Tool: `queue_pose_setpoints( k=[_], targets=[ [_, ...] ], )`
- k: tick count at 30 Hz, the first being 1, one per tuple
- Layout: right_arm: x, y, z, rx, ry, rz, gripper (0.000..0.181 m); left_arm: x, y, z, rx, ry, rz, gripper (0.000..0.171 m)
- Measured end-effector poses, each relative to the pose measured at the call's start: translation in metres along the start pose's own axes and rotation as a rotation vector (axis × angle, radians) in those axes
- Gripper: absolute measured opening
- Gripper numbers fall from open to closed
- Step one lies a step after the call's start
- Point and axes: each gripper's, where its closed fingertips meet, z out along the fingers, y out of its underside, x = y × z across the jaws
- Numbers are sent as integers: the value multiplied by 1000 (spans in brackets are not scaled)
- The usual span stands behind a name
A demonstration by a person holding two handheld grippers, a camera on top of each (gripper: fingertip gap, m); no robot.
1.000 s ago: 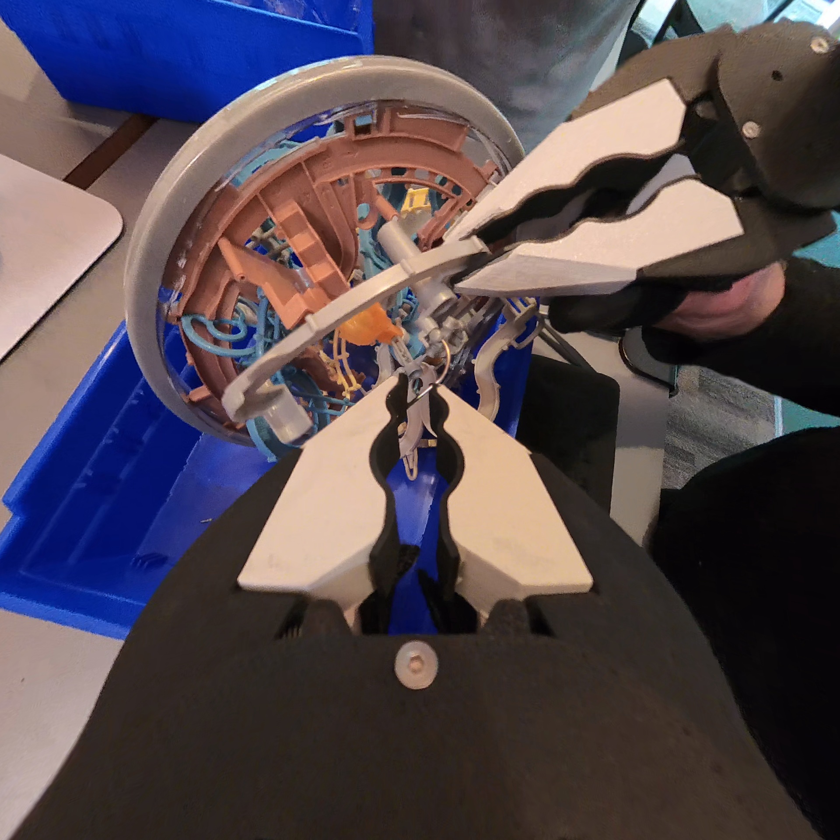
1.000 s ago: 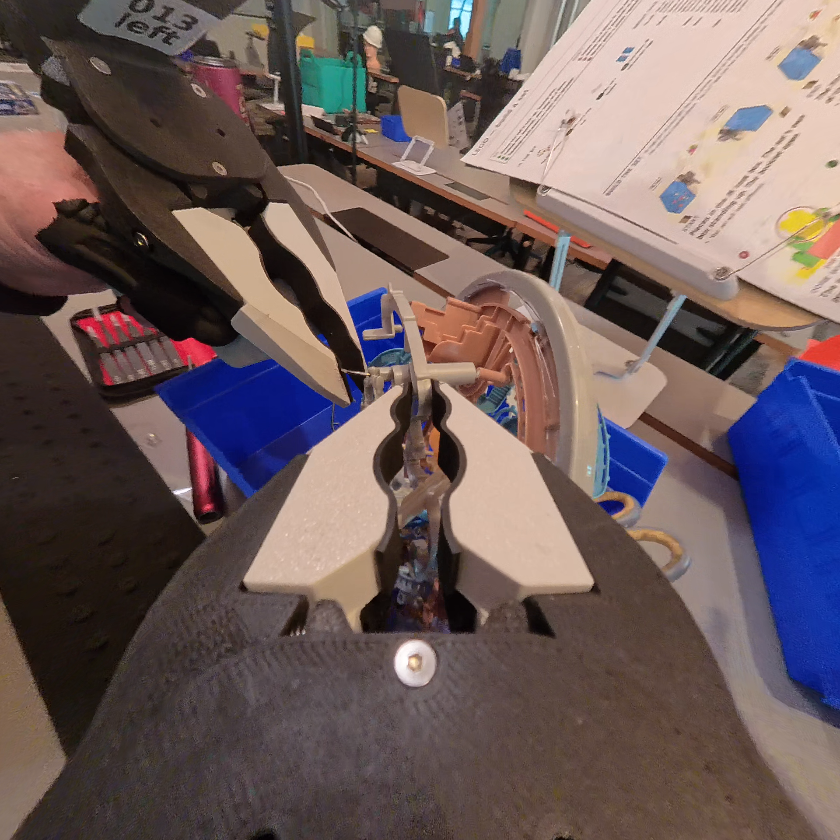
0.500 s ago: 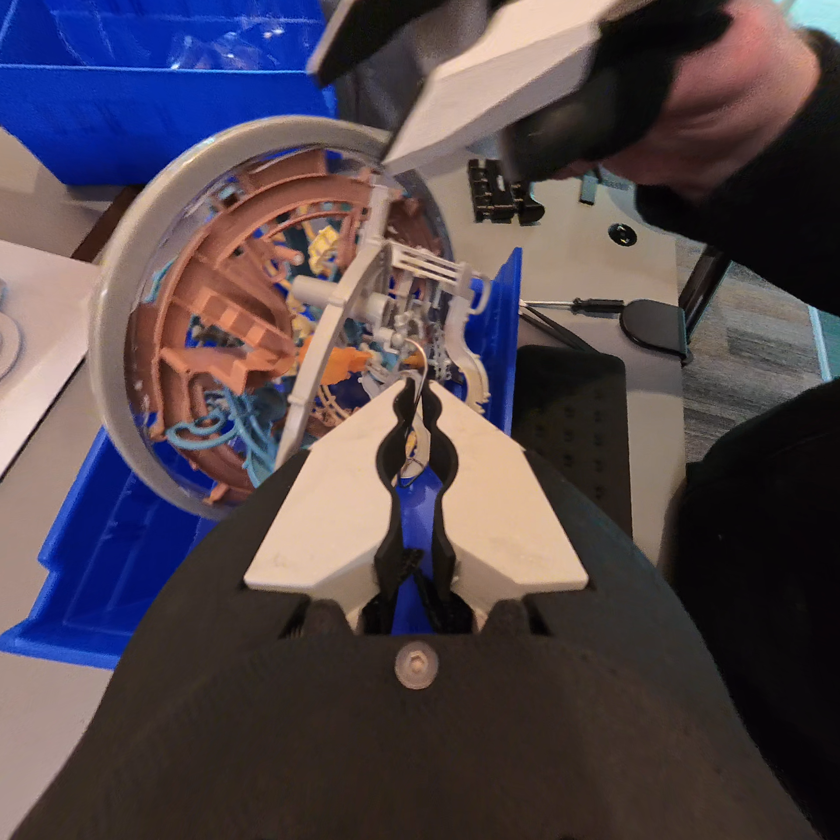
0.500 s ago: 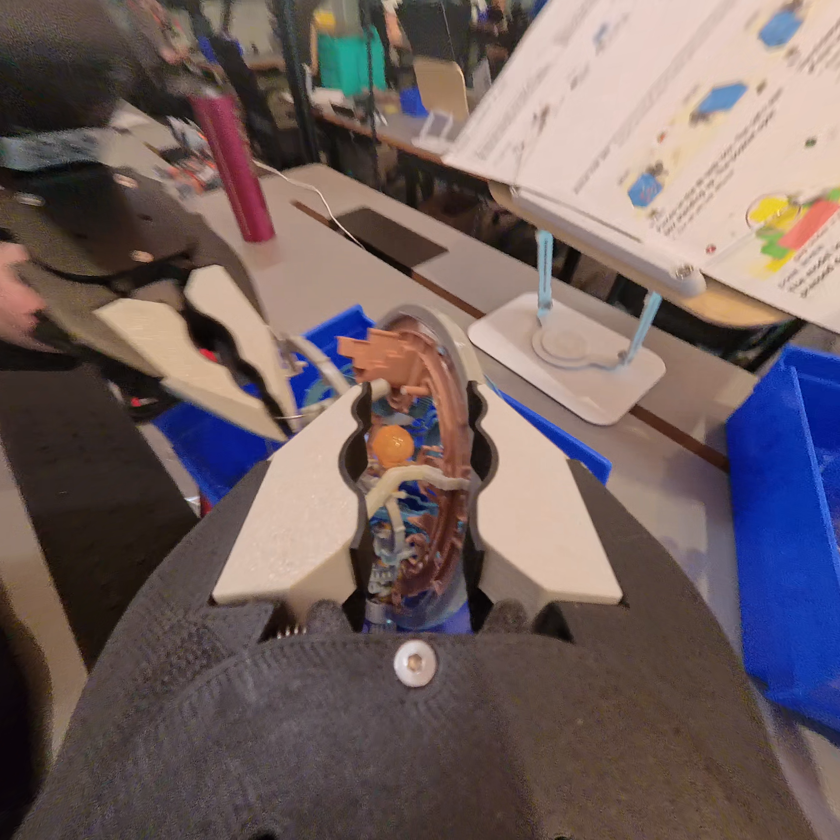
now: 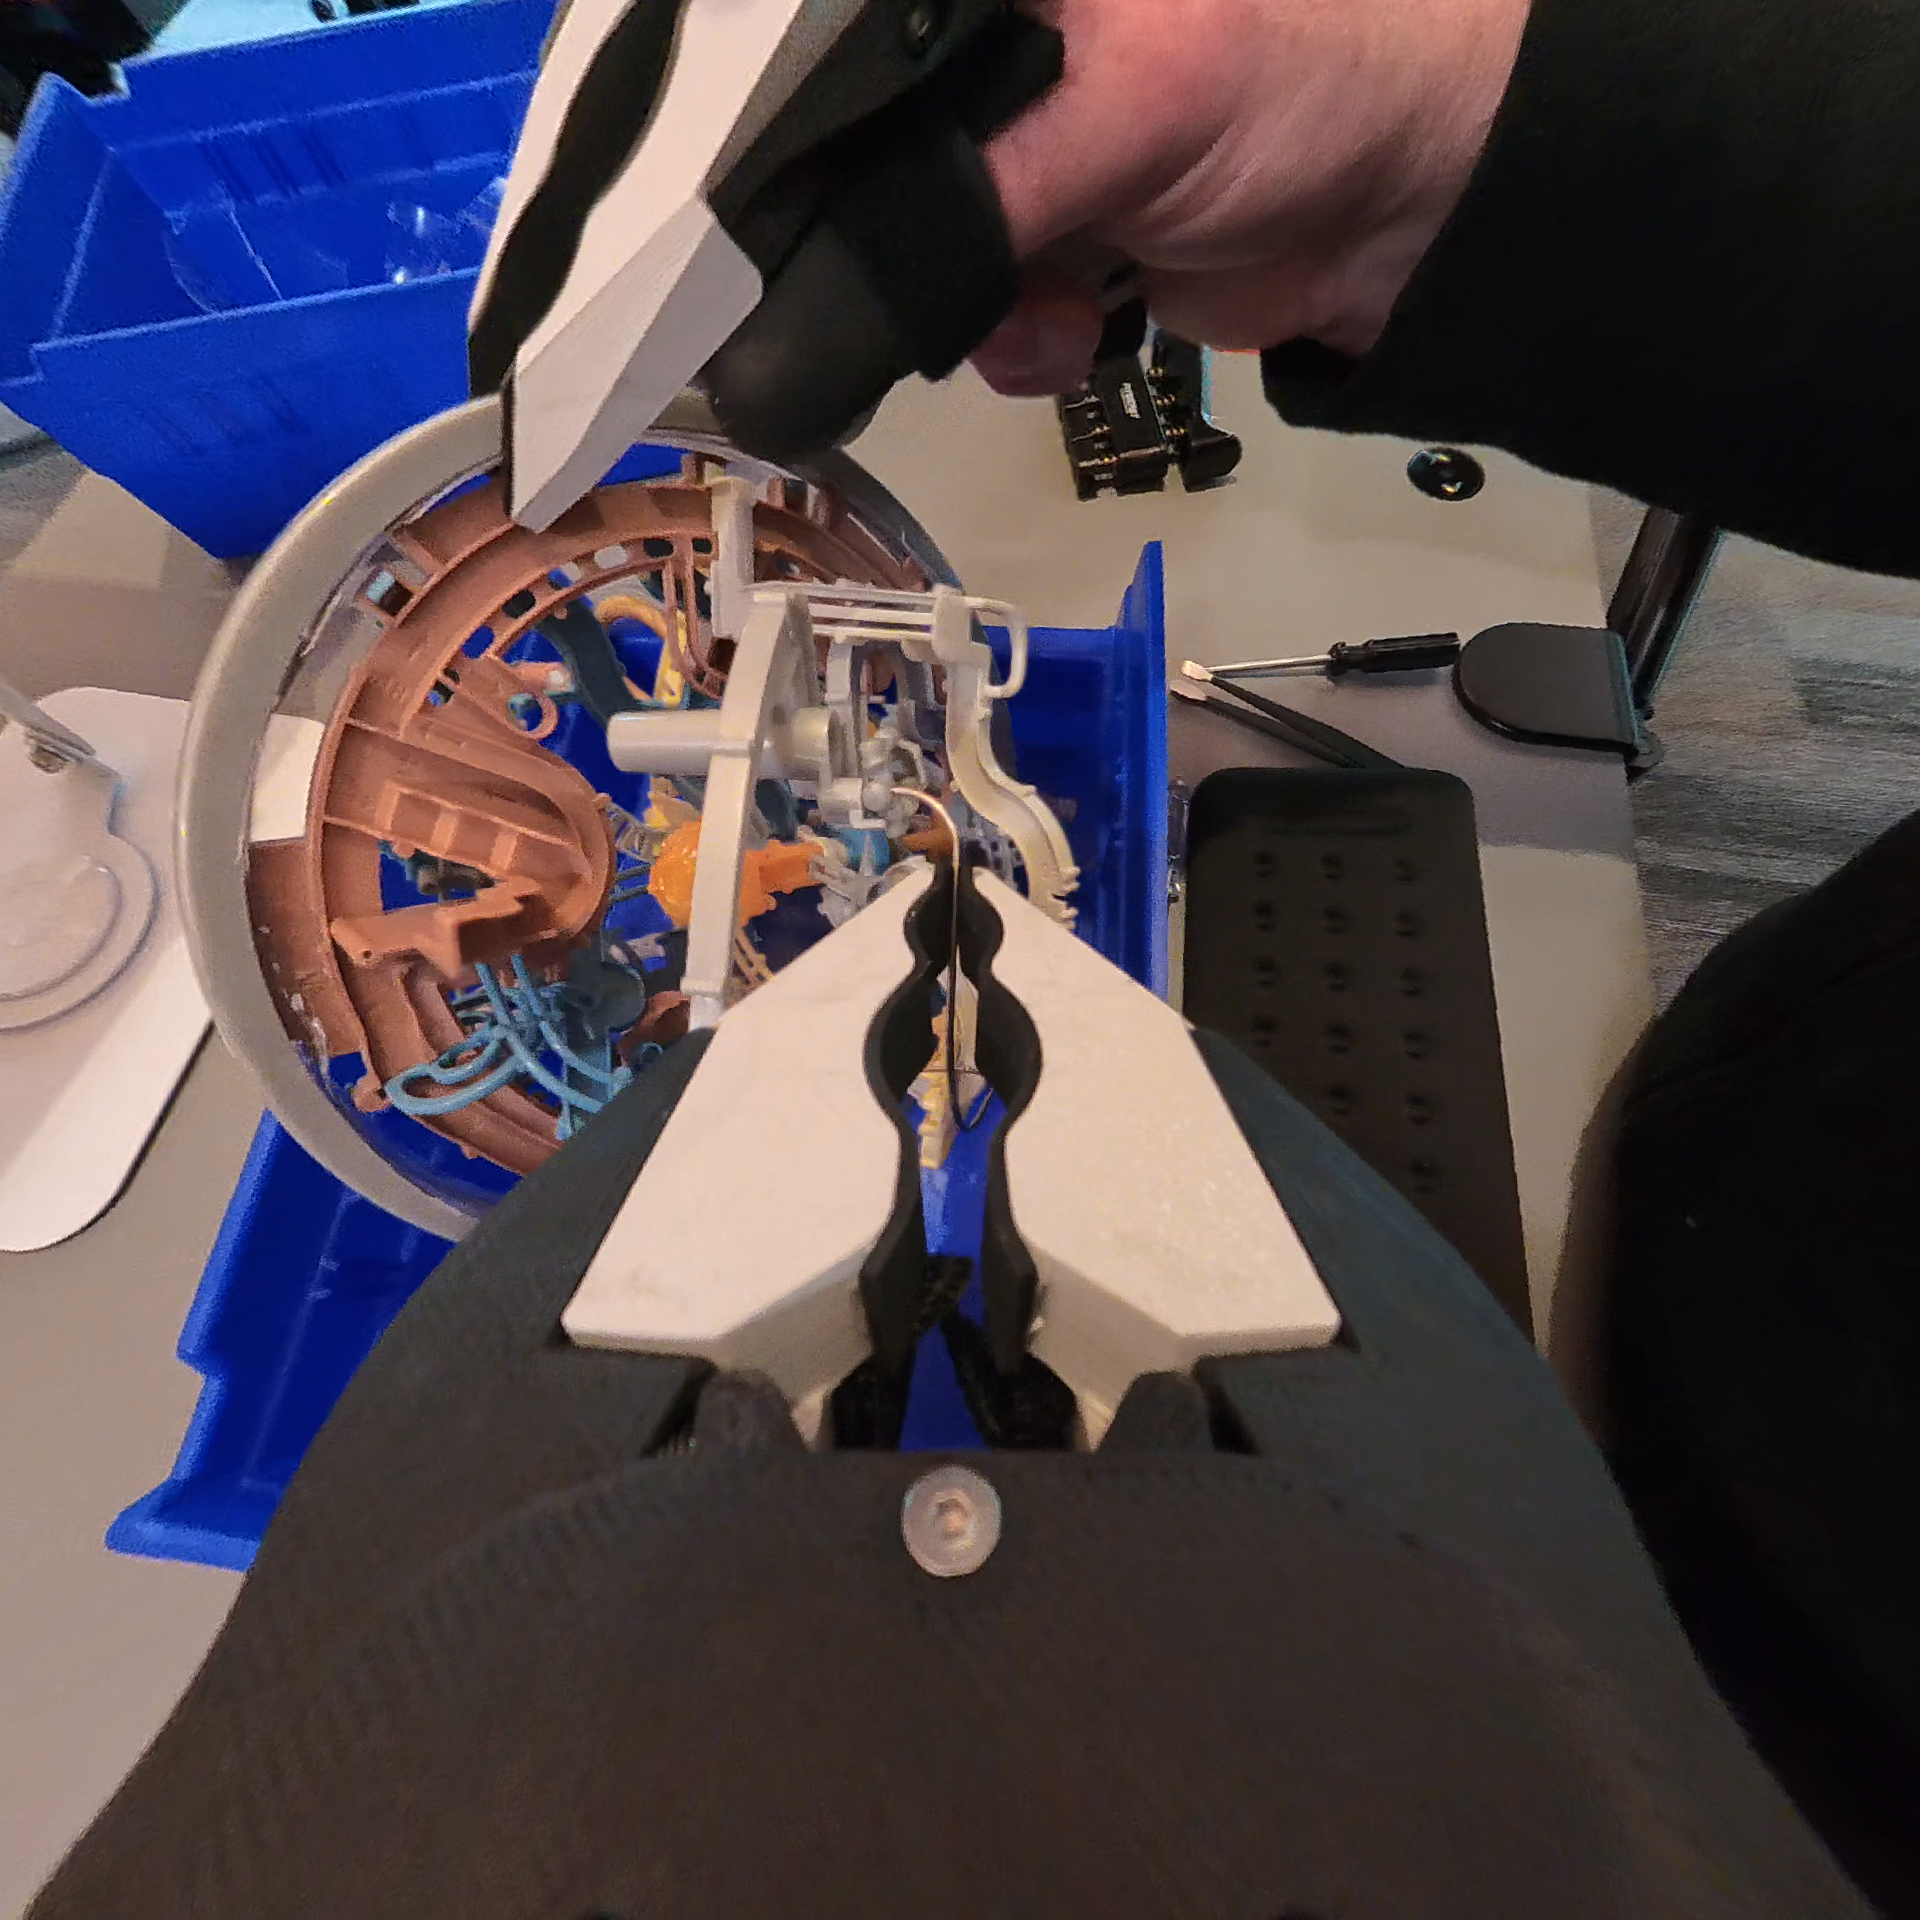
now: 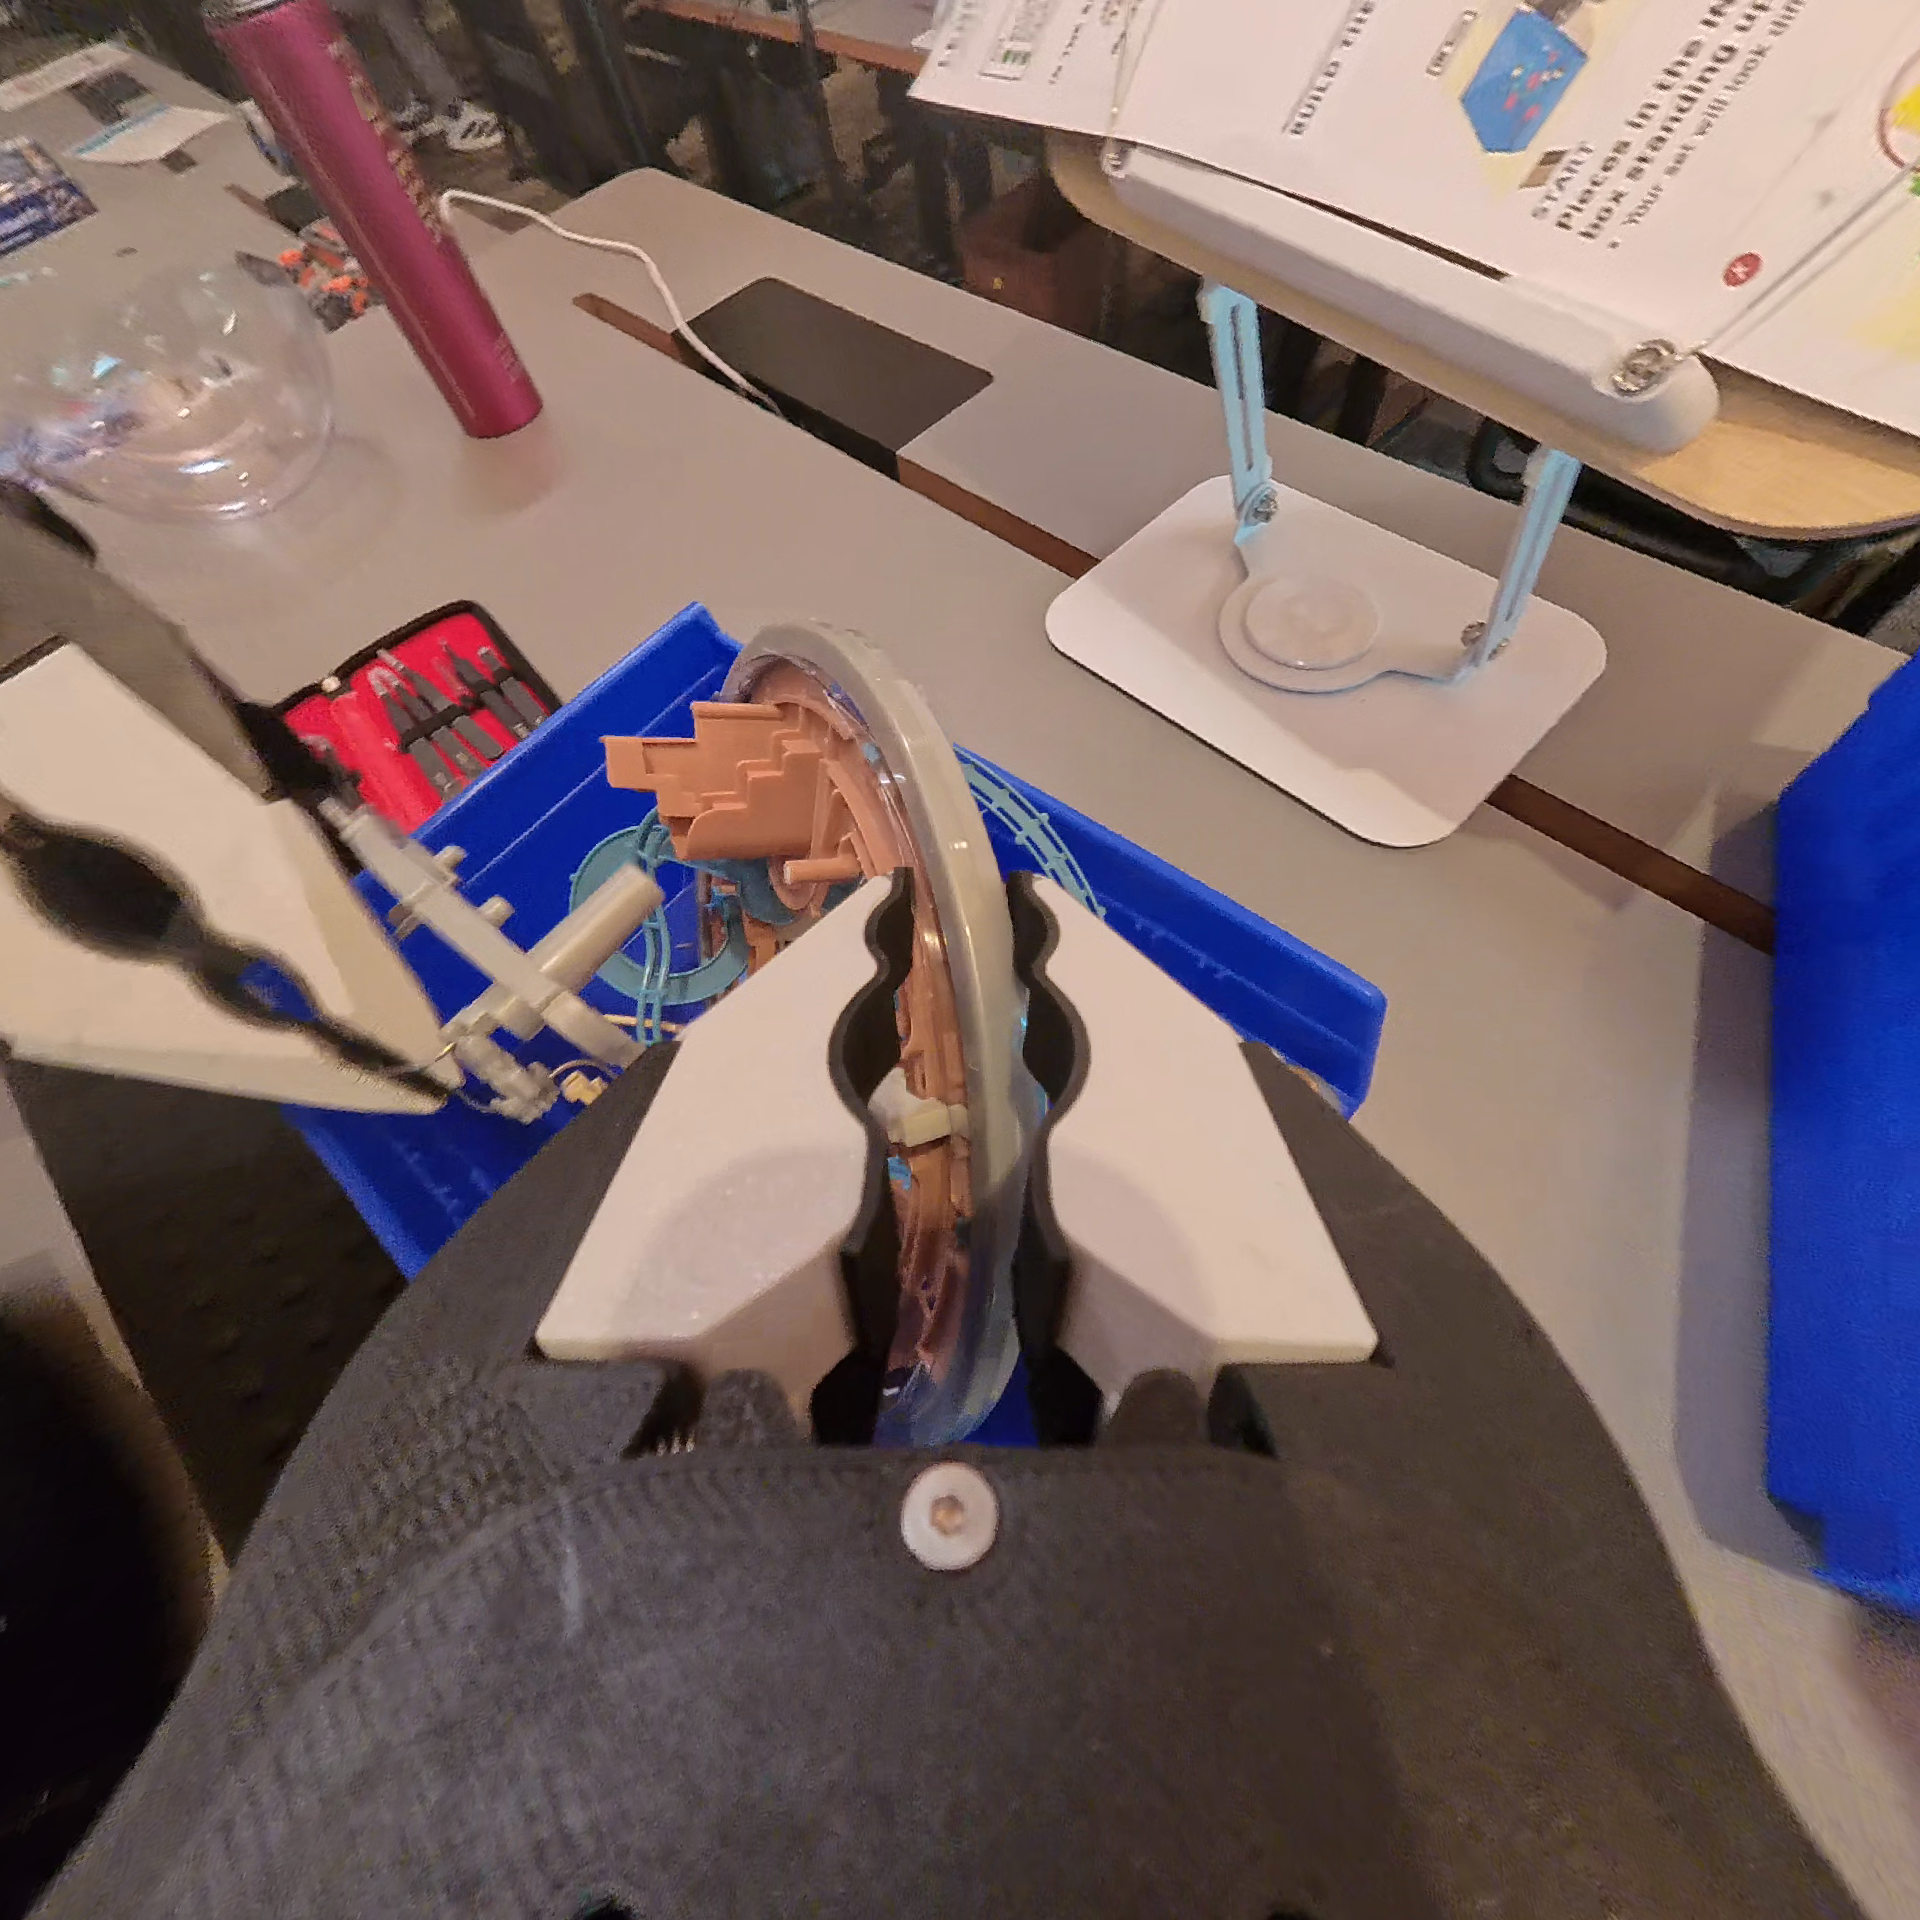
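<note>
Grey tabletop [image 6: 1039, 540], workshop clutter behind it. Your left gripper [image 5: 951, 883] has its fingers clenched on a thin wire loop [image 5: 925, 805] that sticks out of the grey inner frame [image 5: 748, 748] of a maze ball half [image 5: 447, 831]: brown tracks, light-blue rails, an orange piece near the middle, grey ring around the edge.

Your right gripper [image 6: 951, 894] comes down from above and grasps the grey ring [image 6: 951, 831] edge-on, one finger on each face of the rim; the left wrist view shows its tip [image 5: 582, 416] at the top of the ring, with your hand [image 5: 1236, 177] behind it.

The ball half is held off the table, above an open blue bin [image 5: 1132, 748].

Around it:
- second blue bin [image 5: 239, 291] beyond the ring, a clear dome inside, blurred
- another blue bin [image 6: 1849, 1143] at the right edge
- white document stand [image 6: 1330, 665] with pale-blue legs, printed sheet [image 6: 1507, 114] on top
- magenta cylinder [image 6: 384, 218], upright
- clear dome [image 6: 177, 405] on the table
- red tool case [image 6: 416, 707], open, beside the bin
- black perforated mat [image 5: 1340, 987] just right of the bin; a small screwdriver [image 5: 1340, 660] past it
</note>
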Motion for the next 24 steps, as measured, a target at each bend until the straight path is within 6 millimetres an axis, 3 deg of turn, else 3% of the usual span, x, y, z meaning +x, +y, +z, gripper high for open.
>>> queue_pose_setpoints(
  k=[5,9,18,24],
  targets=[
    [17,6,6,11,80,16,17,6,-3,5,6,-31,64,0],
    [22,10,7,15,77,41,16,-2,-2,4,19,-68,35,0],
    [26,15,-1,39,113,62,15,-42,9,-13,14,-196,-90,0],
    [26,19,-2,71,93,106,14,-47,7,-18,60,-163,-174,2]
  ],
)
